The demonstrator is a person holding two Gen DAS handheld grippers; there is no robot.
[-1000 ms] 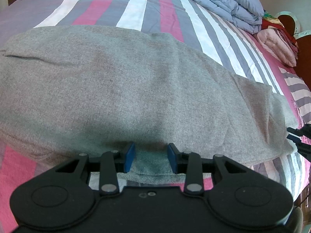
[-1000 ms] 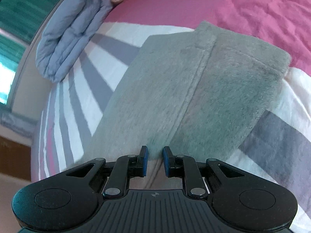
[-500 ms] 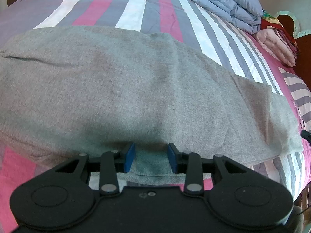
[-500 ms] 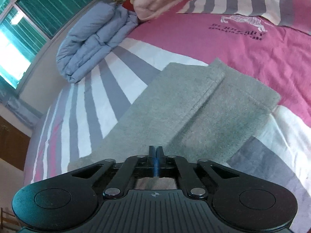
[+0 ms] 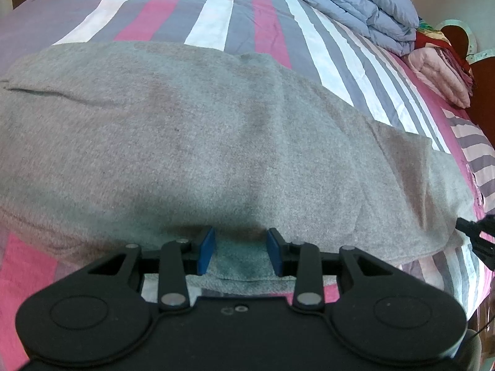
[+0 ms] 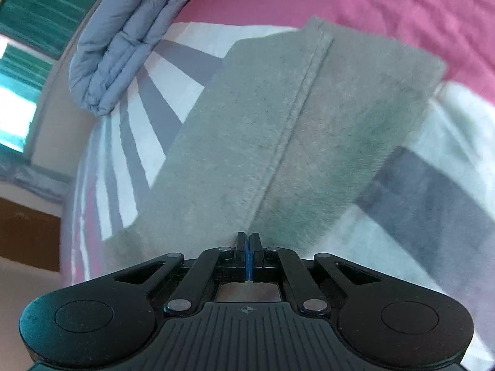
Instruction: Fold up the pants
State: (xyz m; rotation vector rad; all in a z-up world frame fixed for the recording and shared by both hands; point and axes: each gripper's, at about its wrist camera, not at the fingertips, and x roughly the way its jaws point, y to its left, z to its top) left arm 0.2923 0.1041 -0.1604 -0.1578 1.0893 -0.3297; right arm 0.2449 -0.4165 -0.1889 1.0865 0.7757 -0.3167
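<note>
Now the grey pants point(image 5: 216, 142) lie flat across the striped bed point(image 5: 216, 15), below the folded blue duvet point(image 5: 355, 3). Left claw point(image 5: 241, 249) gapes over their near edge; right claw point(image 6: 248, 247) is pinched closed at their seam, fabric between its pads not discernible.

Striped bed point(image 5: 216, 21): grey pants point(image 5: 216, 142), blue duvet point(image 5: 355, 3), possibly pink blanket point(image 5: 439, 77).

Each hand-held gripper point(image 5: 241, 252) point(image 6: 248, 252) is matte black, with blue pads, silver pivot screws and round side discs.
</note>
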